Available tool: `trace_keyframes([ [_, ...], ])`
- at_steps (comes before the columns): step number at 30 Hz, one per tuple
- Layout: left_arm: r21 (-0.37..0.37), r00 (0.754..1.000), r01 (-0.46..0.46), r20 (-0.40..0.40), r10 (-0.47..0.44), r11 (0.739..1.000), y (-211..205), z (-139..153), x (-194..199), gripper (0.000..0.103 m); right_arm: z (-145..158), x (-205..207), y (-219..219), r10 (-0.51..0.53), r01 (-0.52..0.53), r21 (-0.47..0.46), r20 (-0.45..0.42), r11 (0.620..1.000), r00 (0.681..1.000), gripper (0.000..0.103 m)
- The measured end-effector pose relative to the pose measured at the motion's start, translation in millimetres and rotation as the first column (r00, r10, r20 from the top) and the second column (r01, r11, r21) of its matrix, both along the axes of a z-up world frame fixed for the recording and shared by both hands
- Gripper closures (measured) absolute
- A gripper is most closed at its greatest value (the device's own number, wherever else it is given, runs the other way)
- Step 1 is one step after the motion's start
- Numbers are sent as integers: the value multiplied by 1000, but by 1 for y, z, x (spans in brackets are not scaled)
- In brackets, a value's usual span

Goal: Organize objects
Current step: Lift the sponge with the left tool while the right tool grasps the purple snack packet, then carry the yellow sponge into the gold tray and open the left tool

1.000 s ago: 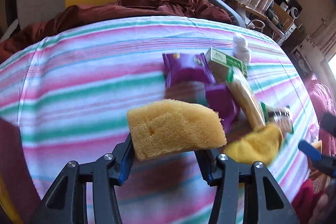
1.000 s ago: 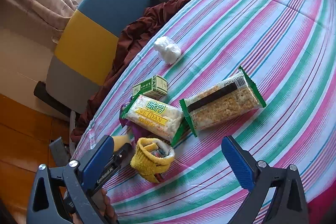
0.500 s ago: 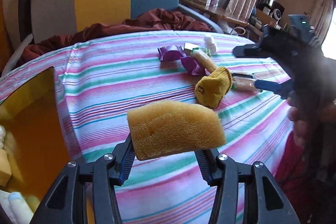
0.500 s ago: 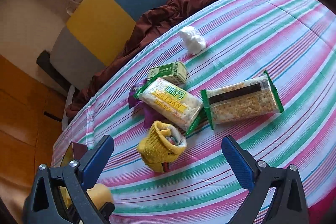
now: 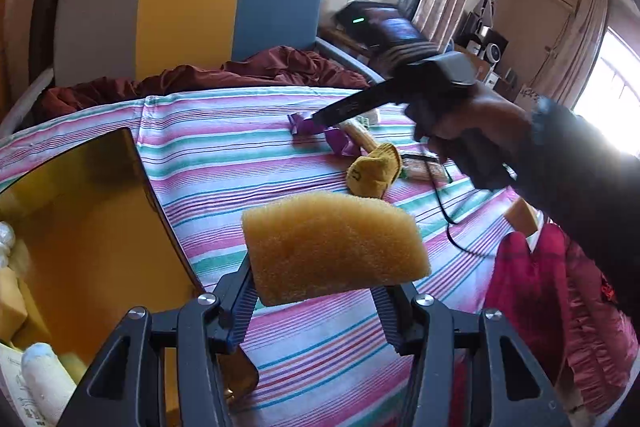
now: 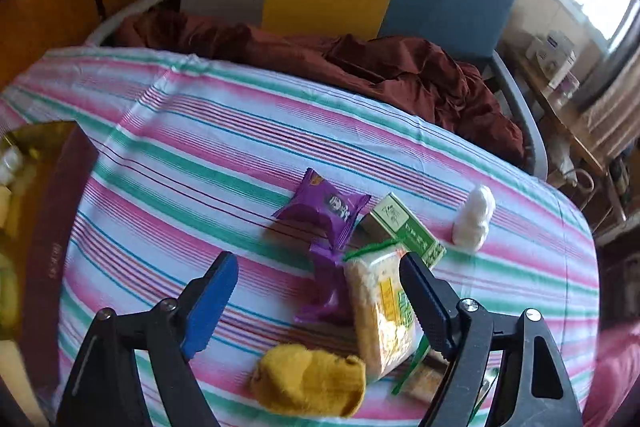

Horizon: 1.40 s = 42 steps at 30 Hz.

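While the left gripper (image 5: 316, 301) stays clamped on a yellow sponge (image 5: 334, 253), a gold-lined box (image 5: 86, 227) lies just to its left on the striped tablecloth (image 5: 224, 147). Ahead and to the right, a hand (image 5: 472, 125) carries the right gripper (image 6: 320, 301), whose jaws have just been closing yet remain apart with nothing pressed between them. Beneath and between those jaws lie a purple snack packet (image 6: 324, 211), a cracker pack (image 6: 380, 311) and a yellow sock (image 6: 310, 379); a green carton (image 6: 404, 227) and a white wad (image 6: 474, 219) sit beyond the right-hand finger.
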<state>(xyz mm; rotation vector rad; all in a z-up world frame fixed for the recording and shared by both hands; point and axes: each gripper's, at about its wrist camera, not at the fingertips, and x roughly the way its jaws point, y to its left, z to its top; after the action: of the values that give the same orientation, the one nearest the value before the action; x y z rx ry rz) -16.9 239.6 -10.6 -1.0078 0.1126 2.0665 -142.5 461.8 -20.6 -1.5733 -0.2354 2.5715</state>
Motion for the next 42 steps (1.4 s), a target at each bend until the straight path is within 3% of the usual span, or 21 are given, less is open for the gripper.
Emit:
trace_keyframes([
  [5,25,999,21,27,-22,999,-4,0,-4,50,-31,-46,3,80,-97,126,136,987,988,19],
  [9,36,998,27,58,-29,999,-5,-3,-9,50,-51,-71,8,115,-147,150,204,978,972,21],
  [12,36,996,19,90,-22,999,-5,-10,-13,50,-59,-79,11,113,-134,85,217,987,970,50],
  [13,36,995,18,97,-21,999,-4,-12,-13,50,-58,-80,12,108,-119,41,205,992,973,65],
  [16,39,995,16,93,-19,999,-4,-11,-12,50,-59,-79,3,94,-105,46,194,993,977,67],
  [23,44,997,5,74,-8,999,-13,-4,1,50,-58,-53,-30,80,-71,-58,173,996,982,68],
  [30,55,999,-4,41,1,998,-26,7,15,50,-61,0,-51,21,3,-146,162,989,987,70],
  [38,49,999,-48,9,48,998,-47,13,21,50,-62,67,-80,24,-2,-192,111,981,994,70],
  [42,54,994,-112,-7,113,992,-70,18,12,50,-64,80,-83,32,-22,-192,48,981,998,70],
])
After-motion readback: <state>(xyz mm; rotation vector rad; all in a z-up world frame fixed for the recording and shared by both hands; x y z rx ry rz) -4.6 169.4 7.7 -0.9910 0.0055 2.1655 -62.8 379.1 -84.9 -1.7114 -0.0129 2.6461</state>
